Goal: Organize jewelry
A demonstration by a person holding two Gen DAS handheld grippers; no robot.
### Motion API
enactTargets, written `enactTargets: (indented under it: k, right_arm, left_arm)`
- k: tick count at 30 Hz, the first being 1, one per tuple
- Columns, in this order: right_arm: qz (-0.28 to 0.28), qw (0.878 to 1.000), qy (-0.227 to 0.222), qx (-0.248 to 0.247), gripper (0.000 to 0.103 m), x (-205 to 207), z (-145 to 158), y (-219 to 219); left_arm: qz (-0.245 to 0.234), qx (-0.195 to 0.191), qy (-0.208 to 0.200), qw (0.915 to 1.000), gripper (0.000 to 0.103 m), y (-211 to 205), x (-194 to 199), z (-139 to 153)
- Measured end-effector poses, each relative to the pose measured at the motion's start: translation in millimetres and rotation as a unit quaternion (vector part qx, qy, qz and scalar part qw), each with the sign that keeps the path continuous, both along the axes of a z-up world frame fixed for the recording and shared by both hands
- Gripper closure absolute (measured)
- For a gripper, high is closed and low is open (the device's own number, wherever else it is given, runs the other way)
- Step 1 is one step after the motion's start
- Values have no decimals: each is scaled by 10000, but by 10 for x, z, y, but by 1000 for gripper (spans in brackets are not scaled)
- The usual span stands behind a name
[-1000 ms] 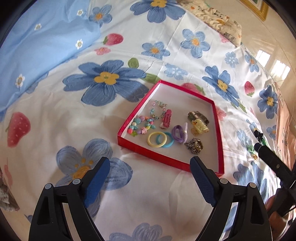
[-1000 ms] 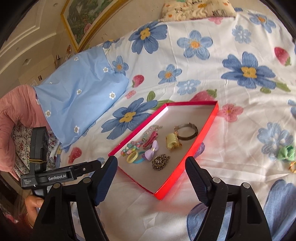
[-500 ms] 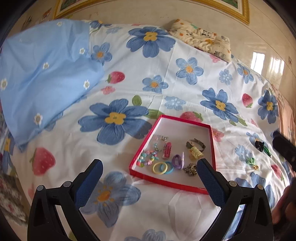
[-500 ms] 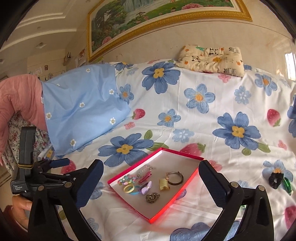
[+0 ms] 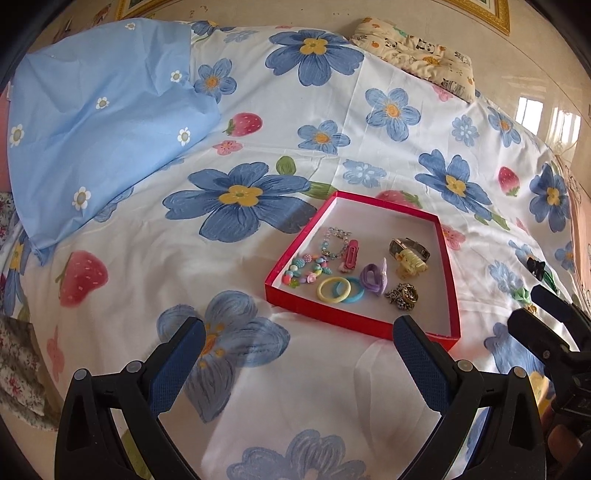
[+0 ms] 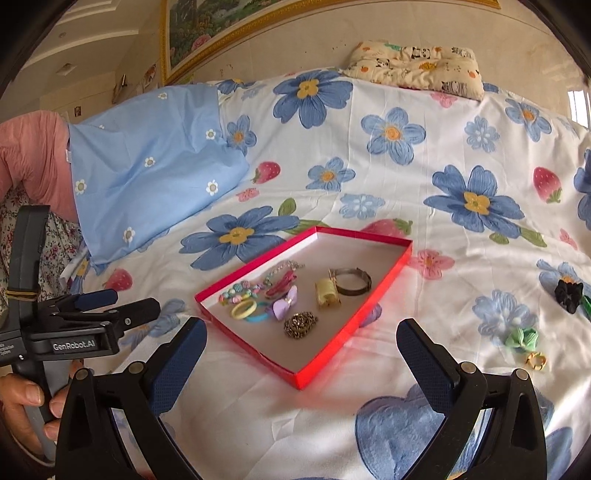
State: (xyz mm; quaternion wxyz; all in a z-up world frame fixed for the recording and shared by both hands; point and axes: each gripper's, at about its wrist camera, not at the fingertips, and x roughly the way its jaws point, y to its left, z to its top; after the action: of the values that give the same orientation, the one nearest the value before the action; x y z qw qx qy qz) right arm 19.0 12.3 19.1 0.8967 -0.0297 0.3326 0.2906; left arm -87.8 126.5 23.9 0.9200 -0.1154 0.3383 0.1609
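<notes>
A shallow red tray (image 5: 325, 308) (image 6: 354, 325) lies on the flowered bedsheet and holds several pieces: a bead bracelet (image 5: 304, 271), yellow and blue rings (image 6: 245, 309), a purple bow (image 6: 284, 303), a watch (image 6: 351, 282), a yellow clip (image 5: 410, 260) and a metal brooch (image 6: 300, 325). On the sheet to the right lie a black scrunchie (image 6: 569, 293), a green bow (image 6: 522, 338) and a small gold ring (image 6: 535, 361). My left gripper (image 5: 297, 350) stands open above the sheet in front of the tray, nothing between its fingers. My right gripper (image 6: 301, 352) is open and empty too, before the tray's near corner.
A light blue pillow (image 5: 103, 122) lies at the left, a panda-print cushion (image 6: 417, 68) at the head of the bed by the wall. In the right wrist view a hand (image 6: 22, 402) holds the left tool at the lower left. A framed picture (image 6: 236, 26) hangs above.
Both grippers have opened wider and drawn back from the tray, which now looks smaller and farther. The views tilted up, so the wall and the cushion show.
</notes>
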Motion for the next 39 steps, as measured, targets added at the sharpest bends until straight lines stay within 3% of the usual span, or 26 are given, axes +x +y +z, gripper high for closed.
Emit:
enactTargets:
  k: [10, 39]
  right_arm:
    - [-46, 9997, 164, -161, 0, 14, -95, 20]
    - [-106, 9996, 244, -113, 0, 50, -134, -38]
  left_arm:
    - [-67, 482, 8, 9988, 1, -153, -83, -29]
    - [-123, 753, 56, 9971, 1, -187, -69, -46]
